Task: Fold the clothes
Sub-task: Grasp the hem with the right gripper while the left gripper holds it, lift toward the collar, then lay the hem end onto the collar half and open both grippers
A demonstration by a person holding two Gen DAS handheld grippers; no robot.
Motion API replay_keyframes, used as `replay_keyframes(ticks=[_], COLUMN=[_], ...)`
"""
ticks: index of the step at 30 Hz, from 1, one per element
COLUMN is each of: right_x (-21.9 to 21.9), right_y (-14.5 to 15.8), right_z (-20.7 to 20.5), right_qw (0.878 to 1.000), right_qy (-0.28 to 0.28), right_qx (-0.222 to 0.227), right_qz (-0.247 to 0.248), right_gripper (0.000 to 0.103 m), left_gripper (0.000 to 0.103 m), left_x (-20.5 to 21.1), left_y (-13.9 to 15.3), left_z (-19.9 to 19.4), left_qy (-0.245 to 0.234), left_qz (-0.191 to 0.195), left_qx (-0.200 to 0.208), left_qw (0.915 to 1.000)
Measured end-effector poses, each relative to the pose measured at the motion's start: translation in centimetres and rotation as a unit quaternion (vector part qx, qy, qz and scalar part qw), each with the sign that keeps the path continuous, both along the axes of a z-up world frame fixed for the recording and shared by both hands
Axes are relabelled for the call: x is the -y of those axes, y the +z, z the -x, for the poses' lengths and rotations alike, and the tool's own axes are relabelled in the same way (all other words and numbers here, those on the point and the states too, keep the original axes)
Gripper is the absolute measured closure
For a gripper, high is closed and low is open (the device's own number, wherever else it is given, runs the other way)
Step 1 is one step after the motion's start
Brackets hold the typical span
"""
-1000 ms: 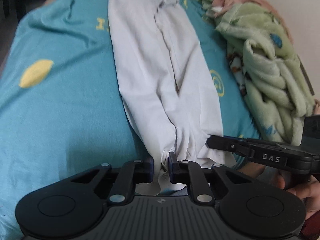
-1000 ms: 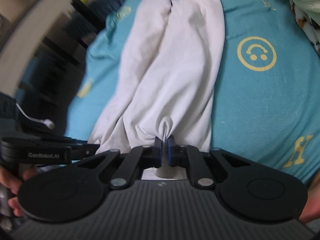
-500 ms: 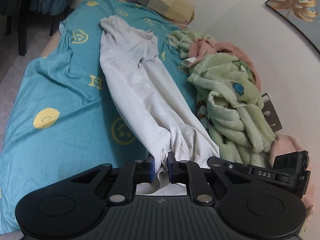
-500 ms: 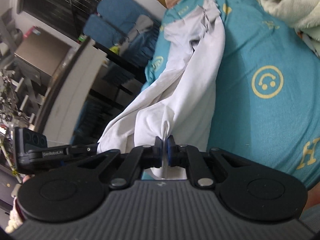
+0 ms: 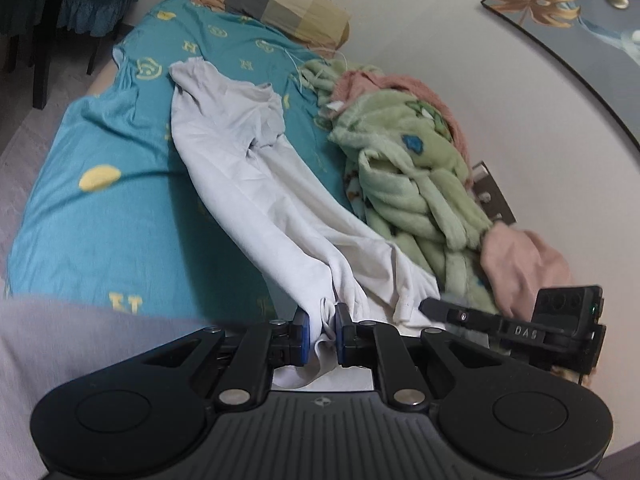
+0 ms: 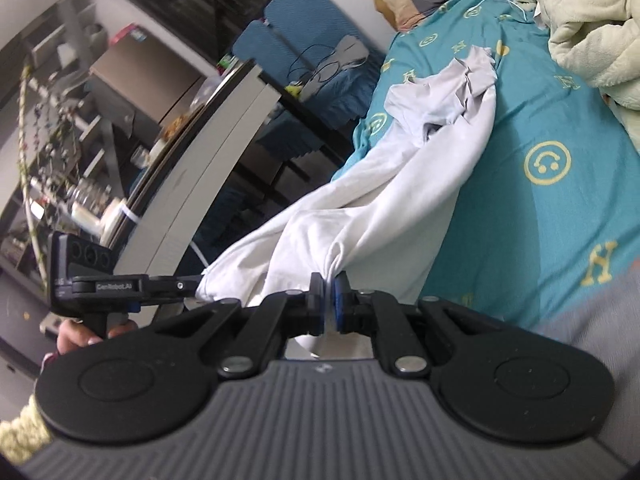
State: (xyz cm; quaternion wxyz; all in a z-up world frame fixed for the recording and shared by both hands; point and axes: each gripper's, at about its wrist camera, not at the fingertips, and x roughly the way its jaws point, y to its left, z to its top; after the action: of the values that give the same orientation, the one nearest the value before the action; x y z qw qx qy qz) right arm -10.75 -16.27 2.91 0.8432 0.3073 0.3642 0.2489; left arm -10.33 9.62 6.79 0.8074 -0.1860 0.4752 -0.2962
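Teal bedding with yellow smileys covers the bed (image 5: 100,216), with a checked pillow (image 5: 272,4) at the far end and a heap of green blanket (image 5: 412,184) along the wall side. A white shirt (image 5: 240,168) runs lengthways down the sheet, its far end crumpled and lying on the bed, its near end lifted clear.

Both grippers hold that near end. The left gripper (image 5: 320,330) has its jaws drawn narrow on a bunched fold of the hem; the right gripper (image 6: 329,300) is pinched almost fully together on another bunch. In the left view the right one (image 5: 512,328) sits just beside it, toward the blanket; in the right view the left one (image 6: 132,286) shows with a hand (image 6: 80,336) below it.

My guess is the hem is being raised to carry it over toward the collar. The trouble I'd watch for: each grip takes a wad of cloth, not a flat edge, so the fold could land twisted or lopsided. The far end is already rumpled, so folding onto it would trap creases. The right side hangs near the blanket and might drag it. A thin pinch could also slip under the shirt's weight.
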Motion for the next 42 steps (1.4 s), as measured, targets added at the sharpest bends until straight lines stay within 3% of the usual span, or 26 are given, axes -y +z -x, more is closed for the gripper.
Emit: replay_keyframes(ticks=[3, 7, 12, 18, 24, 31, 36, 40, 42], right_x=[0.1, 0.5, 1.4, 3.2, 4.4, 4.7, 3.6, 3.2, 3.2], right_y=[0.2, 0.9, 2.8, 3.1, -0.7, -9.0, -12.9, -14.3, -14.2], right_z=[1.8, 1.2, -3.6, -12.4, -22.1, -31.7, -35.6, -36.2, -36.1], right_qw=[1.000, 1.000, 0.999, 0.996, 0.992, 0.988, 0.984, 0.984, 0.985], right_qy=[0.003, -0.004, -0.031, -0.085, -0.120, -0.133, -0.120, -0.115, -0.115], right_qx=[0.001, 0.010, 0.033, 0.032, 0.002, -0.063, -0.078, -0.085, -0.084], right_qz=[-0.002, -0.006, -0.002, -0.002, 0.025, 0.055, 0.103, 0.106, 0.100], right_gripper=[0.095, 0.095, 0.095, 0.095, 0.095, 0.095, 0.095, 0.093, 0.092], left_gripper=[0.090, 0.090, 0.090, 0.090, 0.090, 0.089, 0.089, 0.085, 0.078], left_x=[-0.4, -0.6, 1.0, 4.1, 7.0, 8.2, 7.8, 7.4, 7.2], left_y=[-1.0, -0.1, 2.5, 2.7, -1.6, -11.2, -16.9, -17.6, -17.2], left_z=[2.3, 1.6, -3.2, -13.1, -24.6, -35.1, -38.3, -37.8, -37.1], left_qy=[-0.003, 0.004, 0.014, 0.040, 0.061, 0.072, 0.073, 0.066, 0.061], left_qz=[0.003, 0.021, 0.018, 0.001, -0.028, -0.048, -0.071, -0.086, -0.090], left_qx=[-0.001, 0.028, 0.090, 0.151, 0.159, 0.097, 0.059, 0.069, 0.076], left_qw=[1.0000, 0.9994, 0.9956, 0.9877, 0.9851, 0.9915, 0.9931, 0.9917, 0.9912])
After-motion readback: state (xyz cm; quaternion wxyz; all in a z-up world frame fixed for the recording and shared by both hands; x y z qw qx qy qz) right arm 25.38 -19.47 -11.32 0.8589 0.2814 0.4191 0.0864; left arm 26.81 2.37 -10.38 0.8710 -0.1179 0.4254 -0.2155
